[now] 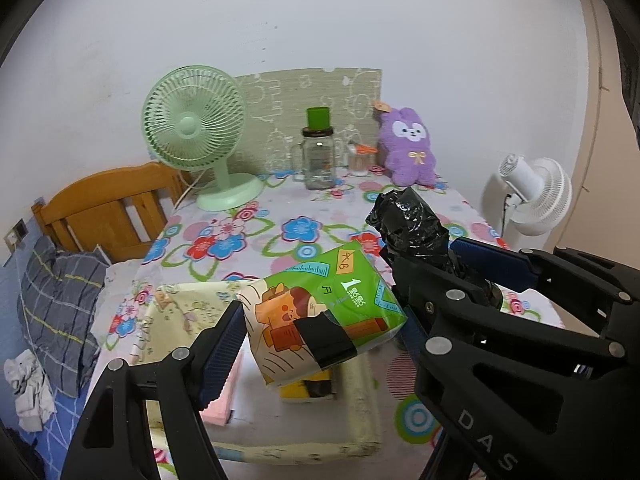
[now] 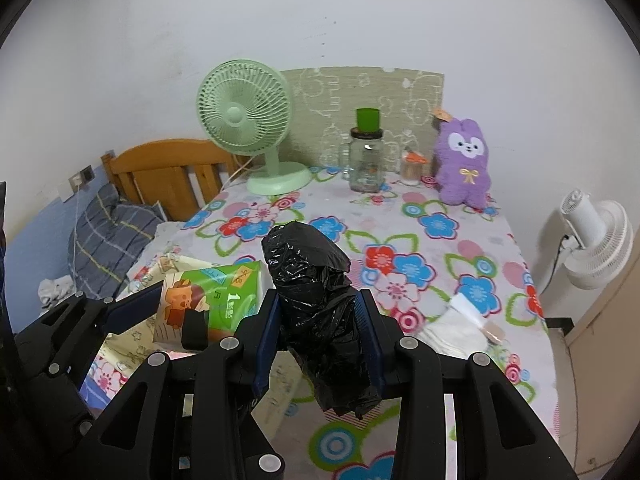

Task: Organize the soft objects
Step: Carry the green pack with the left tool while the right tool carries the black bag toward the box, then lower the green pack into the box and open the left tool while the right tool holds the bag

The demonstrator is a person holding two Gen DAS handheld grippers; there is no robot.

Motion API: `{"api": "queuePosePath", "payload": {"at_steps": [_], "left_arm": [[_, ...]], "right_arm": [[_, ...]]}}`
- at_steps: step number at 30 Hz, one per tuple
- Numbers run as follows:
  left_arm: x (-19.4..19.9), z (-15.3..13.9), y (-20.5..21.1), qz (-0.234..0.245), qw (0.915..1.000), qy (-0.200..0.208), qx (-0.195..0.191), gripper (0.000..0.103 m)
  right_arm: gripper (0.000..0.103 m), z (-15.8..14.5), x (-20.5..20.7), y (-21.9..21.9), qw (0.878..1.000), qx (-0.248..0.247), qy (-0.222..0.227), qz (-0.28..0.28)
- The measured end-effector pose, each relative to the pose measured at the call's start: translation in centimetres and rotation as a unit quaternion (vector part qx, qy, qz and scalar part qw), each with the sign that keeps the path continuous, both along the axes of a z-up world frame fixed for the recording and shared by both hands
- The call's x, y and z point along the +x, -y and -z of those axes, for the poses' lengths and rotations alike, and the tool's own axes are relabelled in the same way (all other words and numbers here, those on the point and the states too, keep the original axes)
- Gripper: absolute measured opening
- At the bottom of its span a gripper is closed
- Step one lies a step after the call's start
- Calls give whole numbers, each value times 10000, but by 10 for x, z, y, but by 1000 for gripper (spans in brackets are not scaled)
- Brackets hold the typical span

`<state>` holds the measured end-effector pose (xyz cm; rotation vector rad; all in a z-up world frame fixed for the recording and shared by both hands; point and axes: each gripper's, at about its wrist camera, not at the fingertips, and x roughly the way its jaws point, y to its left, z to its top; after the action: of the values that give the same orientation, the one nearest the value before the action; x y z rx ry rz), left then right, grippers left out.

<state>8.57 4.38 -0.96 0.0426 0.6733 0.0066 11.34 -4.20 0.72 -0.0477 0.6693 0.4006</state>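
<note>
Pinching a tissue pack [image 1: 320, 312], the left gripper [image 1: 320, 332] — right gripper [image 2: 320, 340] squeezing a black bag [image 2: 316, 308].

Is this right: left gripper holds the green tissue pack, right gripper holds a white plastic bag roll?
Not quite. The bag roll clamped in the right gripper is black, not white, as the right wrist view shows. The left gripper does hold the green tissue pack.

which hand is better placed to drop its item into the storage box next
Left. Its gripper holds the green tissue pack directly over the cream storage box; the right gripper, holding the black plastic bag roll, sits beside it.
</note>
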Motion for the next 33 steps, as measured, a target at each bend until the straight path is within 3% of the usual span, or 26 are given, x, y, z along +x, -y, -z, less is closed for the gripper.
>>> {"api": "queuePosePath", "payload": {"at_steps": [24, 33], "left_arm": [[11, 25, -70, -507, 9985, -215, 79, 80], [18, 46, -87, -625, 9966, -536, 15, 81]], "right_arm": [[41, 24, 19, -73, 9979, -5, -359, -547], [41, 45, 26, -94, 9954, -131, -610, -727]]}}
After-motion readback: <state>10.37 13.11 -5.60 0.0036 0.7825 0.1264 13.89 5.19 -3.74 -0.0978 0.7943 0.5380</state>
